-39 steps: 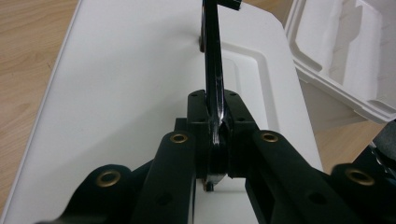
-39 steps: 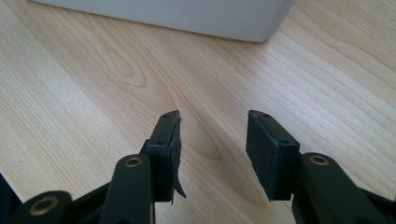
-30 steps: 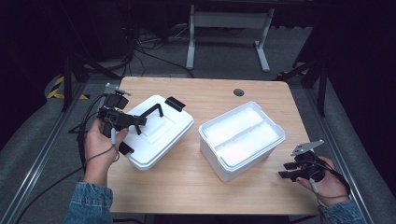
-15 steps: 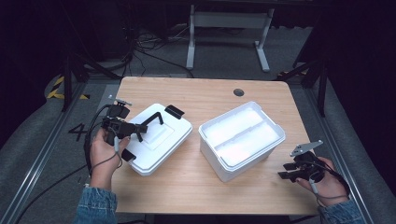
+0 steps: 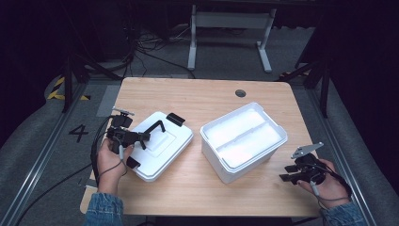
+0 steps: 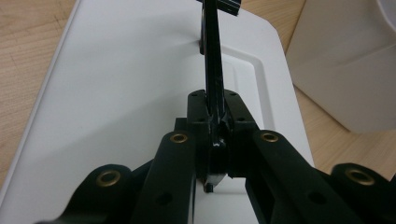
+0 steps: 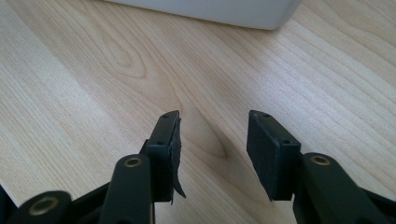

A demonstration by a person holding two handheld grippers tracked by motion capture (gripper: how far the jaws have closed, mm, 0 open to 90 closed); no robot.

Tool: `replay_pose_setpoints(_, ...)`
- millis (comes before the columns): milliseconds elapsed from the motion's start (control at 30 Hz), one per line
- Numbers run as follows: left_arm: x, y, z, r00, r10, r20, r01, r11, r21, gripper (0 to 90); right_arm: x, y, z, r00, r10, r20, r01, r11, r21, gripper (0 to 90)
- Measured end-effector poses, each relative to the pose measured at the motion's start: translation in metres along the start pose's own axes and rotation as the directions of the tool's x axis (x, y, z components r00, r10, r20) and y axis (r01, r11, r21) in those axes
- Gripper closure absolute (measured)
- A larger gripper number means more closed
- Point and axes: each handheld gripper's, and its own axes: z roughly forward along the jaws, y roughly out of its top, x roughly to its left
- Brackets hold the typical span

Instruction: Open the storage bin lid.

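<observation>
The white lid point(image 5: 157, 146) is lying flat on the left half of the wooden desk point(image 5: 207, 101), turned at an angle to the desk's edges, with black latch pieces at its far corner and near its front-left edge. A black handle point(image 5: 153, 129) is standing up from the lid's top, and the left claw point(image 5: 136, 137) is clamped on it: in the left gripper view the thin black handle point(image 6: 212, 70) is running straight up from between the two jaws, which are pressed tight against it, with the lid's point(image 6: 126, 88) smooth white surface and its shallow raised panel spreading beneath. The left hand point(image 5: 110, 160) is gripping the tool from the desk's left edge, and a cable is trailing from it down off the side.

Just beside the lid, on the right half of the desk, the white box point(image 5: 243, 141) is sitting open, its inside parted by a ridge into two long compartments. A corner of the box point(image 6: 345, 60) is showing in the left gripper view, apart from the lid.

The right claw point(image 5: 294, 173) is hovering near the desk's front-right corner, held in the right hand point(image 5: 324, 183) and well apart from the lid. In the right gripper view its jaws are standing clearly open with nothing between them, only bare wood grain point(image 7: 93, 93) below, and the box's lower edge point(image 7: 210, 11) is lying ahead.
</observation>
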Motion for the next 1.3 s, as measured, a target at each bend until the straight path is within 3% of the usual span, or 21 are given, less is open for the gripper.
replay_pose_setpoints(267,0.009,-0.006,0.012,1.0,-0.009,0.0,0.009,0.9999,0.011,84.1,-0.001,0.0,0.002,1.0,-0.002,-0.005,0.002,1.0,0.005,55.6)
replay_pose_setpoints(733,0.019,-0.01,0.022,0.9982,-0.047,0.036,0.046,0.9981,0.041,83.5,-0.001,-0.001,0.004,1.0,-0.004,-0.008,0.004,1.0,0.011,55.0)
replay_pose_setpoints(1000,0.028,-0.014,0.027,0.9968,-0.076,0.025,0.074,0.9953,0.063,82.0,-0.002,-0.002,0.004,0.9999,-0.005,-0.01,0.005,1.0,0.007,54.7)
replay_pose_setpoints(1100,0.033,-0.016,0.027,0.995,-0.092,0.039,0.09,0.9943,0.057,81.3,-0.002,-0.001,0.004,0.9999,-0.005,-0.01,0.005,1.0,0.009,54.4)
replay_pose_setpoints(1300,0.037,-0.018,0.023,0.9934,-0.111,0.029,0.11,0.9935,0.03,76.2,0.0,-0.002,0.005,0.9998,-0.014,-0.01,0.014,1.0,0.011,53.5)
